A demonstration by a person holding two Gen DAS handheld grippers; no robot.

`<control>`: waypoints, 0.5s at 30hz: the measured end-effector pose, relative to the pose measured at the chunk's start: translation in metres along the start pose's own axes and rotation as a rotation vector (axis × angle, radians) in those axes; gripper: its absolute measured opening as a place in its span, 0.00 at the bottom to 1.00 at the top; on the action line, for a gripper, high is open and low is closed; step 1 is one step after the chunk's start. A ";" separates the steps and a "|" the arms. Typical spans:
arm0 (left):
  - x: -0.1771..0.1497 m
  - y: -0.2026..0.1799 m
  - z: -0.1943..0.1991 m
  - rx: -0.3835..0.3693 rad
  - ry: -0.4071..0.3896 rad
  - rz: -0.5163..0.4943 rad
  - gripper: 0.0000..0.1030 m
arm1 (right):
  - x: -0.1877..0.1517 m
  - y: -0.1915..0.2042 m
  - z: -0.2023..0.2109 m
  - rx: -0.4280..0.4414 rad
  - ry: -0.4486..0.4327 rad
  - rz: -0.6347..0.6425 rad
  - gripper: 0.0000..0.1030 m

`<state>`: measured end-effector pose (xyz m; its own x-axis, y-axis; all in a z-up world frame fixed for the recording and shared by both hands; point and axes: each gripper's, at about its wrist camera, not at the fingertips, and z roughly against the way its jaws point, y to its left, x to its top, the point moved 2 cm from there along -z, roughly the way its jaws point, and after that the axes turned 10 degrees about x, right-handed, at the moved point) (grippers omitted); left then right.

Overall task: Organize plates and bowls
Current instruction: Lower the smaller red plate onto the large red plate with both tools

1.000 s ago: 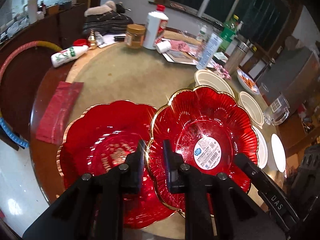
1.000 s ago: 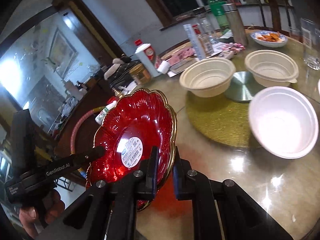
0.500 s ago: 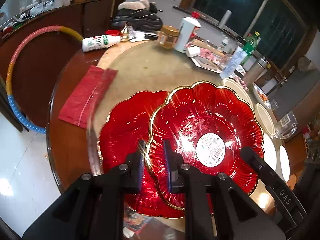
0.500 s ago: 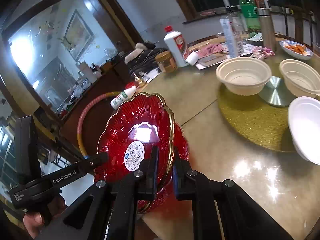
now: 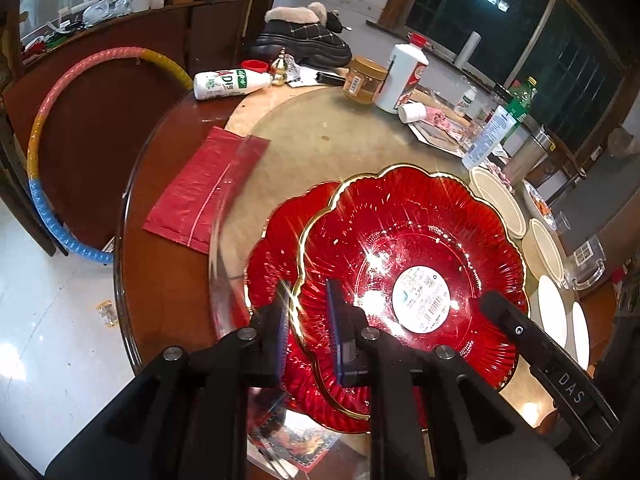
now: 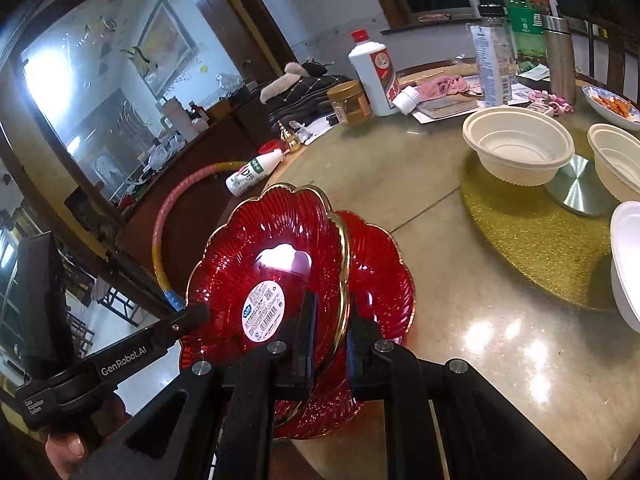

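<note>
Both grippers are clamped on the same red plate (image 5: 416, 256) now, the one with the barcode sticker. The left gripper (image 5: 308, 320) pinches its gold rim on one side and the right gripper (image 6: 330, 328) pinches the opposite rim, jaws narrow with just the plate edge between them.

What's changed over the last second: the held plate was off to the side of the second red plate (image 5: 280, 240), overlapping it only at the rim, and now it's been carried across so it covers most of it. The lower plate sits on the table (image 6: 460, 340) close to the near edge, and the held one hangs tilted above it, not down yet as far as I can tell.

So the stacking step looks nearly done. My guess is it just needs levelling out and lowering so the scalloped rims nest. The cream bowls (image 6: 518, 148) further toward the table's middle haven't been stacked yet.
</note>
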<state>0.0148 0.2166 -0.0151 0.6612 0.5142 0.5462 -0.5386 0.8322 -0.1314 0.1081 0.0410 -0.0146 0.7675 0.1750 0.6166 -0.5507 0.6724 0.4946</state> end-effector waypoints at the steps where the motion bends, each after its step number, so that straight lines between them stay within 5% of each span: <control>1: 0.000 0.001 -0.001 0.003 0.000 0.000 0.14 | -0.001 0.000 -0.001 0.000 0.004 0.002 0.11; 15: -0.004 0.007 -0.014 0.016 0.021 0.007 0.14 | -0.006 -0.002 -0.018 -0.021 0.049 0.005 0.11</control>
<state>0.0157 0.2234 -0.0294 0.6682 0.5241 0.5281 -0.5515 0.8253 -0.1213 0.1104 0.0516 -0.0298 0.7800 0.2134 0.5882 -0.5483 0.6861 0.4781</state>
